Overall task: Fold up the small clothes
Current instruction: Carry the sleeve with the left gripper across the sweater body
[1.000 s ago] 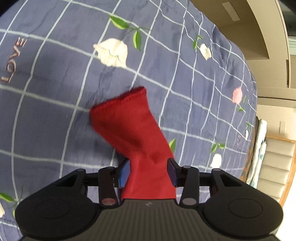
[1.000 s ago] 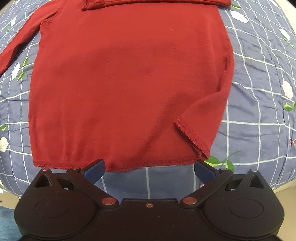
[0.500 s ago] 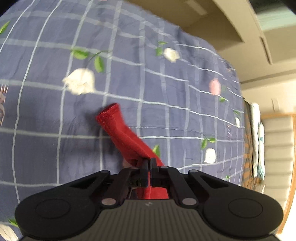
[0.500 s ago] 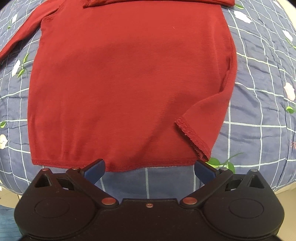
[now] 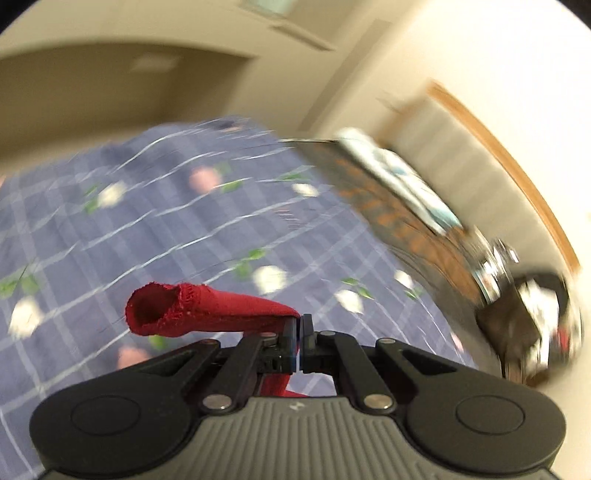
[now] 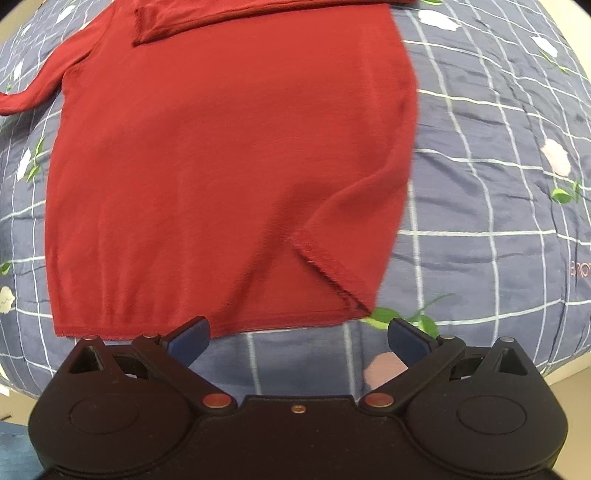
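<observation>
A dark red long-sleeved top lies spread on the blue checked bedspread. Its right hem corner is turned over onto the body. One sleeve trails off to the left, and another lies folded across the top edge. My right gripper hovers open just before the bottom hem, nothing between its fingers. In the left wrist view my left gripper is shut on a red sleeve, lifted off the bed, its open cuff pointing left. That view is motion-blurred.
The bedspread with flower prints runs back to a wall. A wooden headboard with light cloth on it stands at the right, and dark blurred objects lie beyond it. The bed's near edge shows at lower right.
My left gripper closed on the sleeve, then lifted it off the bed and swung toward the headboard. My right gripper stayed open and moved slightly closer to the hem.
</observation>
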Tool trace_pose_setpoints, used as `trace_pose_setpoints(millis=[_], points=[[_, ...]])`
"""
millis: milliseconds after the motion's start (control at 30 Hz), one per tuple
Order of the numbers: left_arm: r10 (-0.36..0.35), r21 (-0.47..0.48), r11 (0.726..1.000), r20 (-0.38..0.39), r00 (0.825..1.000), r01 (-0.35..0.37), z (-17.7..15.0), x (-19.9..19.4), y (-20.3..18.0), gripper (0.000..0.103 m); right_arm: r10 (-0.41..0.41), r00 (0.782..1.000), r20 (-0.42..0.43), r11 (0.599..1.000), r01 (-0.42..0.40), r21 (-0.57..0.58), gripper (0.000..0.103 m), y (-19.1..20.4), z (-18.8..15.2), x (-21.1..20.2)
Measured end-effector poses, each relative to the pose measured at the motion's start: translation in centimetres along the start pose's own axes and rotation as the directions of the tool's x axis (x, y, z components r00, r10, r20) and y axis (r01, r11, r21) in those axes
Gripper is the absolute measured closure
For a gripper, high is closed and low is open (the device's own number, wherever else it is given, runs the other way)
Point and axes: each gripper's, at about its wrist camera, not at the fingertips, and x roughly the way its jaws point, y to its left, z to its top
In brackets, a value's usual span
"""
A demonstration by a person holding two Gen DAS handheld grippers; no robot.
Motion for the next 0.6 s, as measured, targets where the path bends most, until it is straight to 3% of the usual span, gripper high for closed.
trace_pose_setpoints(millis=[100, 167, 300, 400, 533, 600], points=[[-0.055, 0.162, 0.985, 0.002, 0.998, 0.054, -1.2, -0.3, -5.1, 0.103, 0.003, 1.000, 0.009, 1.000, -0.003, 0.024, 0.001, -1.3, 0.0, -0.2], [-0.094, 0.272, 0.958, -0.008, 0.995, 0.093, -2.8, -0.6, -8.8, 0.103, 0.006, 1.000, 0.013, 0.999, -0.007, 0.040, 0.001, -2.4, -0.1, -0.3], [-0.165, 0.459, 0.870, -0.075, 0.984, 0.181, -7.3, -0.8, -15.9, 0.103, 0.012, 1.000, 0.018, 0.997, -0.013, 0.069, 0.001, -4.7, -0.2, -0.3], [-0.177, 0.566, 0.787, -0.174, 0.969, 0.245, -11.7, 0.0, -20.8, 0.103, 0.015, 1.000, 0.015, 0.996, -0.016, 0.091, 0.001, -6.5, -0.4, -0.2], [-0.109, 0.728, 0.620, -0.288, 0.951, 0.292, -19.5, 1.8, -26.1, 0.103, 0.019, 1.000, 0.003, 0.991, -0.019, 0.132, 0.001, -9.2, -0.5, 0.2], [-0.053, 0.769, 0.558, -0.343, 0.938, 0.313, -23.4, 2.9, -27.9, 0.103, 0.019, 1.000, -0.004, 0.988, -0.018, 0.156, 0.001, -10.6, -0.6, 0.4]])
